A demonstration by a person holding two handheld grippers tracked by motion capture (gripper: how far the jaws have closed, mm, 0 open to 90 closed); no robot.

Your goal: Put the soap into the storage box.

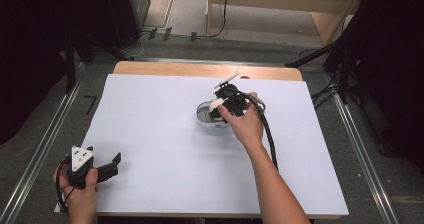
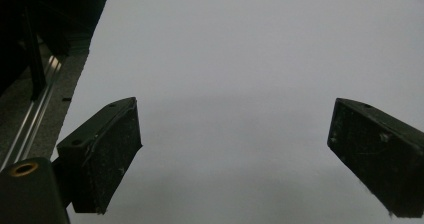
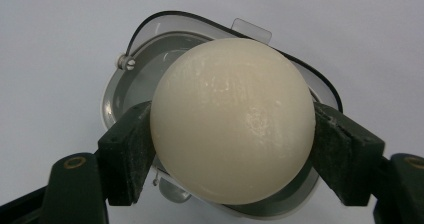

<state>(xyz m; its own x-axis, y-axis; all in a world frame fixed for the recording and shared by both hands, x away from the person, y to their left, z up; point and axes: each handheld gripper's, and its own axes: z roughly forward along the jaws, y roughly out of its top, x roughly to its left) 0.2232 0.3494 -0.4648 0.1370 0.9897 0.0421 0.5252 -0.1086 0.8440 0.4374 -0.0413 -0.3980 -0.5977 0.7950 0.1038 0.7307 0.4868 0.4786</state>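
A cream-white ball [image 3: 232, 119] is clamped between both pads of my right gripper [image 3: 232, 149], which is shut on it. Directly beneath the ball lies a small grey oval dish [image 3: 125, 84] with a clear rim. From above, the right gripper [image 1: 218, 107] hovers with the ball [image 1: 216, 104] over that dish [image 1: 202, 115] near the middle of the white table sheet [image 1: 160, 134]. At the front left corner my left gripper [image 1: 111, 165] rests low, jaws wide apart. Its own view has both black pads [image 2: 107, 154] spread over bare white sheet, nothing between them.
The white sheet covers a wooden table [image 1: 200, 69]. Metal rails [image 1: 45, 144] run along the floor on both sides. A black cable [image 1: 270, 139] trails from the right gripper along the forearm. Dark stands [image 1: 345, 59] flank the far right.
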